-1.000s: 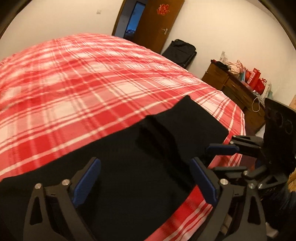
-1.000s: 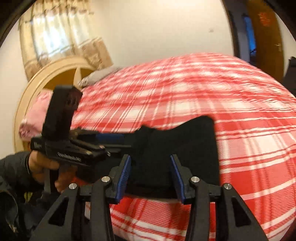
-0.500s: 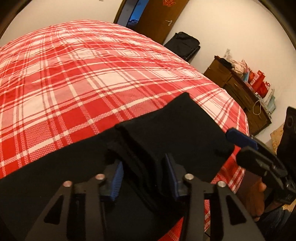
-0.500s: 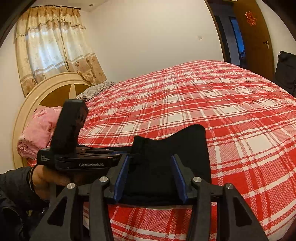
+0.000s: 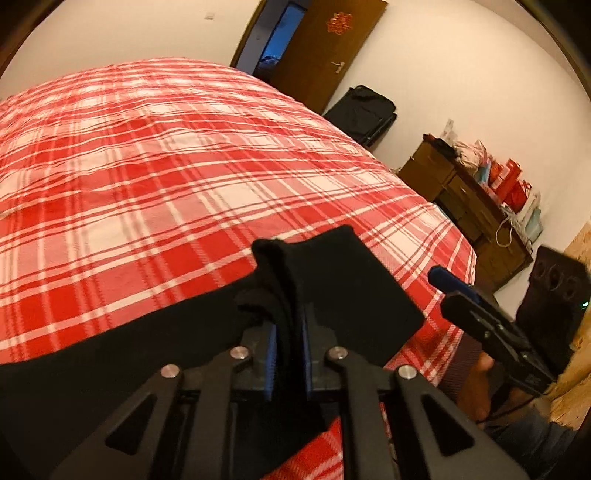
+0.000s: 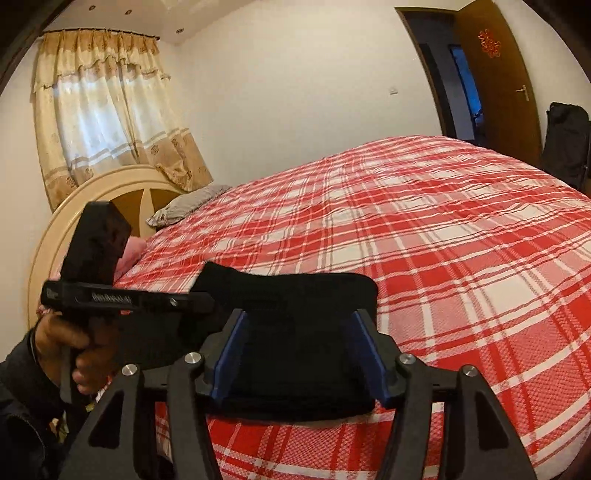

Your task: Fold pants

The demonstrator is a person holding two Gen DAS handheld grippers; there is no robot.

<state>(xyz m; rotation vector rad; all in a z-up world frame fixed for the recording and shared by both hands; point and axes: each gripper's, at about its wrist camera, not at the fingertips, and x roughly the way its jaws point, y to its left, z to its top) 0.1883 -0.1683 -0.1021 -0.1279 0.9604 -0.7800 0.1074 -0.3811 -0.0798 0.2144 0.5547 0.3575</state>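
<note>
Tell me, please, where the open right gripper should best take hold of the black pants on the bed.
Probably the near edge of the pants, approached from the bedside: it lies flat between the right gripper's open fingers, while the left gripper already pinches a raised fold.

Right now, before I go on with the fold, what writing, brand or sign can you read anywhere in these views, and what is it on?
White lettering on the side of the left gripper: too blurred to read.
Red ornament on the brown door: a decorative sign, no strokes legible.
Red gift bags on the dresser: no readable print.
Black pants, plaid bedspread: no text.
</note>
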